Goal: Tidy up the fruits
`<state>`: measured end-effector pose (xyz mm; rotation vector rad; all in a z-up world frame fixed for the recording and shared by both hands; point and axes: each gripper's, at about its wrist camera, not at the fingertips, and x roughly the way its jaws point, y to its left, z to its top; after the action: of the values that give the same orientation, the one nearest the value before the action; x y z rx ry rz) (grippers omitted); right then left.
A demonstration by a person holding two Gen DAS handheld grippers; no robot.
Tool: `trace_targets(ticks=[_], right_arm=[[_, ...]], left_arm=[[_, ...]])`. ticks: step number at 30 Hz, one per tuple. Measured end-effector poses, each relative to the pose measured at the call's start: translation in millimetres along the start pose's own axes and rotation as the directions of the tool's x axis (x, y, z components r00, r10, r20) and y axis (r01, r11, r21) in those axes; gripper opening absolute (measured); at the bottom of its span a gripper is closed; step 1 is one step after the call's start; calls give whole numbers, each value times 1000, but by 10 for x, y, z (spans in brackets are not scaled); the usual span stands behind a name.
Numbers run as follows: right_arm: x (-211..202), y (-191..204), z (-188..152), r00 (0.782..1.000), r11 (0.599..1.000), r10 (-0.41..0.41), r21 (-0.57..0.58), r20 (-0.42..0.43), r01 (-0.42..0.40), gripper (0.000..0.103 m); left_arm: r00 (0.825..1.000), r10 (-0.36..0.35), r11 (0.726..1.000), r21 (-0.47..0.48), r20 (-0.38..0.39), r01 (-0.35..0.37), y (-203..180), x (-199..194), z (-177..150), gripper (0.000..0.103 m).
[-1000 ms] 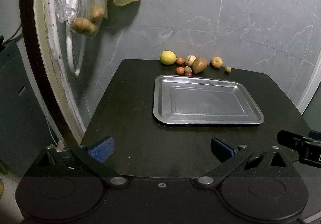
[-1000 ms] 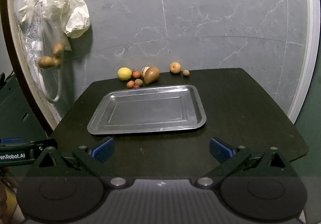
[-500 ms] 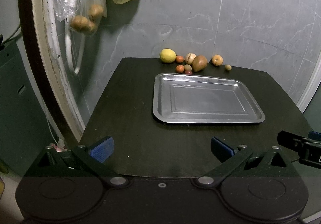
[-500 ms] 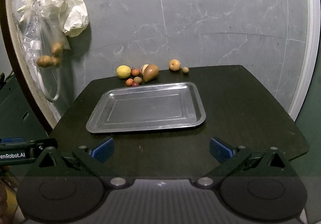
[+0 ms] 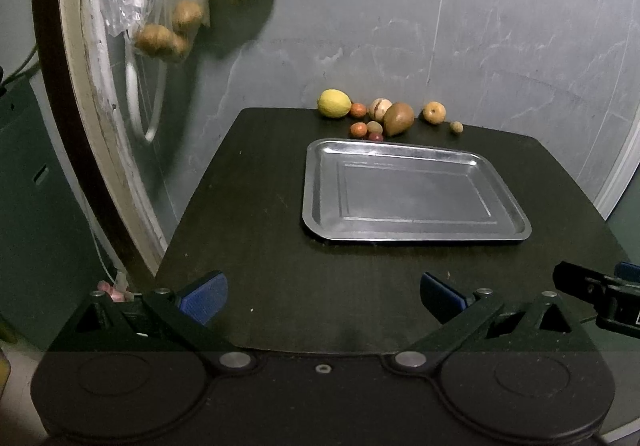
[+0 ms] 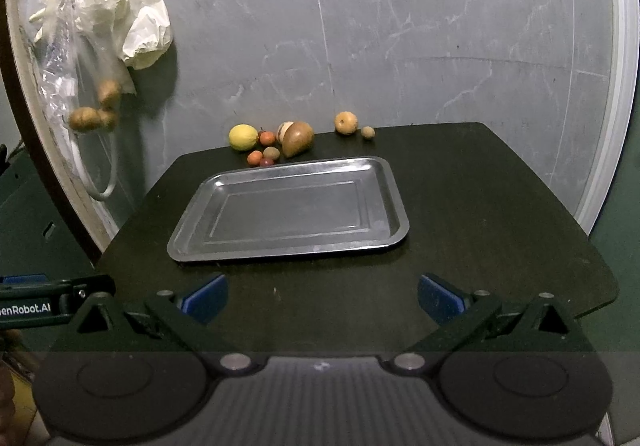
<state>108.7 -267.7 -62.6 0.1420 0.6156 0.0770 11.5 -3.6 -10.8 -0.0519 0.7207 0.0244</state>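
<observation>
both tongs hang over the near edge of the dark table [image 5: 256,230], side by side, and both are spread wide with nothing between the blue pads. the left gripper [image 5: 323,292] sits toward the table's left near corner; the right gripper [image 6: 322,292] sits further right, its black tip showing at the right edge of the left camera's view.

straight ahead of them, in the middle of the table, lies the metal tray [image 6: 396,206], bare inside. it is well apart from either pair of fingers.

the fruit is all at the far edge, beyond the tray and up against the grey marbled wall [image 6: 400,26]. on the left a yellow lemon [image 5: 334,103], then a small cluster: two little orange fruits [image 5: 358,109], a pale round one [image 5: 380,108], a brown pear-shaped fruit [image 5: 398,118], a greenish small one [image 5: 374,127] and a dark red one [image 5: 375,136] that lies just beside the tray's far rim. to the right, a little apart, an orange-yellow fruit [image 5: 434,112] and a tiny tan one [image 5: 456,126].

on the left wall hang a clear plastic bag [image 6: 60,86] with brown lumps in it and a crumpled pale bag [image 6: 140,26].
</observation>
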Motion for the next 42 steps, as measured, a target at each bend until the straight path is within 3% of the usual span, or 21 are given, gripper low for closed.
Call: trace_targets(ticks=[16, 30, 42], right_arm=[[368, -121, 167, 996, 999, 30, -36, -87, -33, 103], [1075, -510, 666, 981, 984, 138, -92, -138, -151, 103], [1365, -629, 871, 965, 969, 216, -86, -150, -230, 103]], left_arm=[[995, 41, 999, -30, -92, -44, -126, 414, 169, 102], [983, 159, 980, -109, -86, -168, -486, 928, 698, 102], [967, 232, 967, -80, -104, -240, -634, 1062, 912, 102]])
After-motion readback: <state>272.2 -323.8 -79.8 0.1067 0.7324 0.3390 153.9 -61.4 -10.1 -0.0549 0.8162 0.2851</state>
